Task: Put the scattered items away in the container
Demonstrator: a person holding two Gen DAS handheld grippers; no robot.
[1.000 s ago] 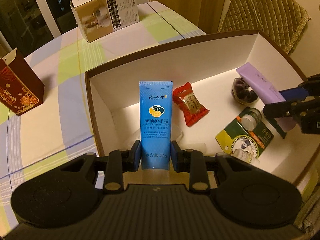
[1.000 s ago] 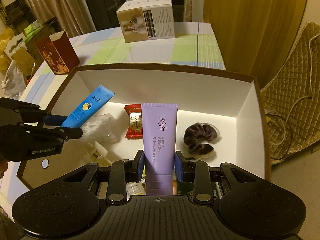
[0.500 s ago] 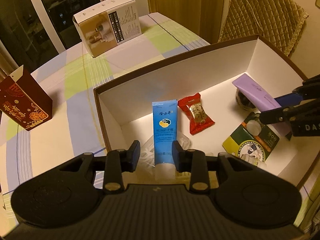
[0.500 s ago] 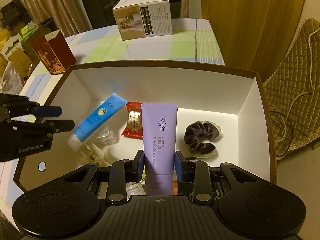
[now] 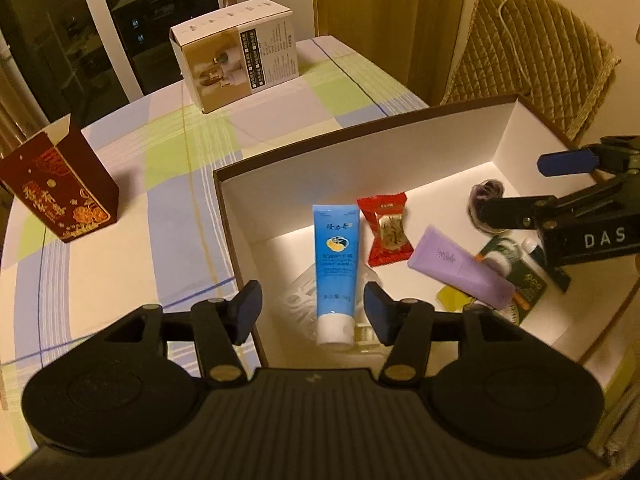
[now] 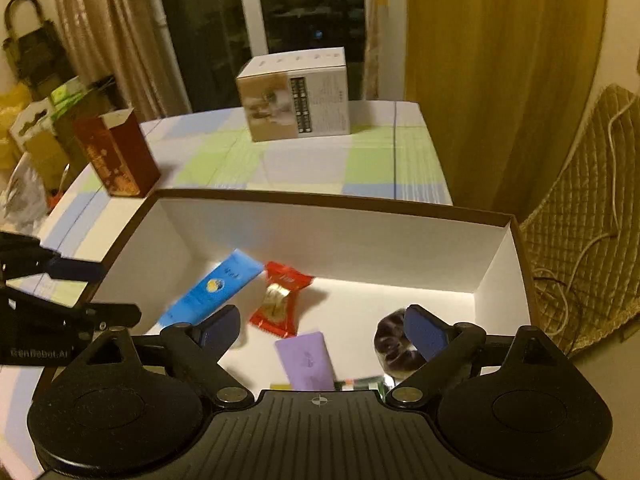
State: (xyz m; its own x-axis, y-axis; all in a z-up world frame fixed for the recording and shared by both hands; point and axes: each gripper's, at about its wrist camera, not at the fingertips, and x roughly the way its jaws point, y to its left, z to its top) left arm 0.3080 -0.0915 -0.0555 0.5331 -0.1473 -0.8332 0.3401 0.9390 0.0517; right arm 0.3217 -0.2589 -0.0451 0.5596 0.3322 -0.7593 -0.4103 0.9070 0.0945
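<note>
Both grippers hang apart and empty over the box [image 5: 360, 136]: left gripper [image 5: 312, 312] above the blue tube [image 5: 335, 264], right gripper [image 6: 320, 332] above the purple tube [image 6: 306, 360], each lying lengthwise inside.

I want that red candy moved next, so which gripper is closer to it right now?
Hard to call. The left gripper straddles the blue tube beside the red candy; the right gripper hangs over the purple tube just before it.

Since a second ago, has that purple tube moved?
Yes. The purple tube left the right gripper and now lies on the box floor beside the red candy.
</note>
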